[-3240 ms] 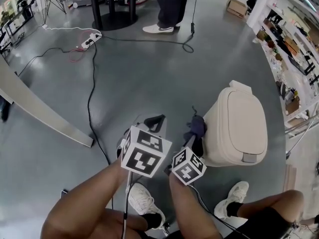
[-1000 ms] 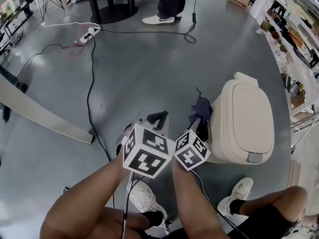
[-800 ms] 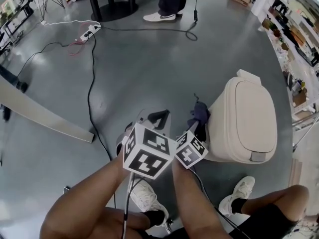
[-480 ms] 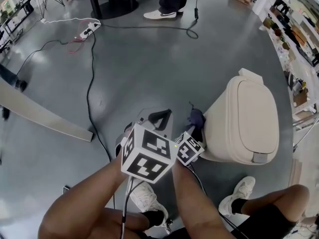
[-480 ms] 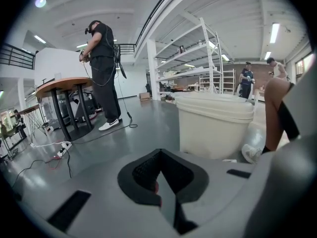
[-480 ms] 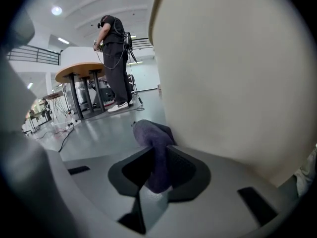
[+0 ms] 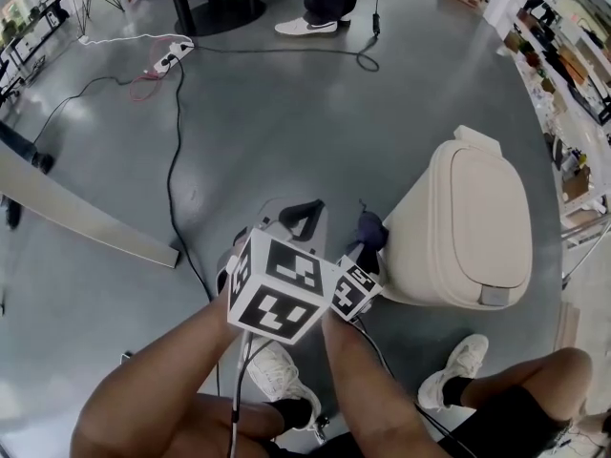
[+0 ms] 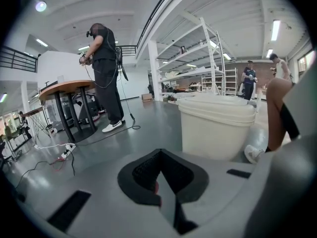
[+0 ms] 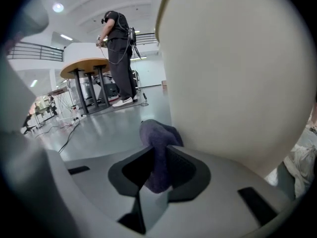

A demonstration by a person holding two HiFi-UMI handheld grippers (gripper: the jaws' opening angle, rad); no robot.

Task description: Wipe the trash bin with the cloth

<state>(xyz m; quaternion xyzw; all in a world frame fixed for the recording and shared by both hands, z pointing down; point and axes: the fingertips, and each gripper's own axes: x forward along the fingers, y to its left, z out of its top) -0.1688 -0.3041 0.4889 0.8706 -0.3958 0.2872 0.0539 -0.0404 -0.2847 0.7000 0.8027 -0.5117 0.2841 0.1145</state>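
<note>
A cream trash bin (image 7: 468, 219) with its lid down stands on the grey floor at the right of the head view. My right gripper (image 7: 368, 246) is shut on a purple cloth (image 7: 370, 228), which lies against the bin's left wall. In the right gripper view the cloth (image 9: 157, 144) sticks up between the jaws of the right gripper (image 9: 158, 171), and the bin wall (image 9: 237, 73) fills the right side. My left gripper (image 7: 304, 220) hangs just left of it, shut on nothing. The left gripper (image 8: 159, 176) faces the bin (image 8: 217, 128) from a short way off.
Black cables (image 7: 176, 160) and a power strip (image 7: 170, 62) lie on the floor to the left. A pale long board (image 7: 86, 219) crosses the far left. A person (image 8: 106, 78) stands beyond by a round table (image 8: 67, 89). Shelves (image 7: 563, 55) line the right. My shoe (image 7: 452, 372) is near the bin.
My right gripper has slid the cloth a little down and toward me along the bin's left wall. The left gripper has stayed beside it, shut.
</note>
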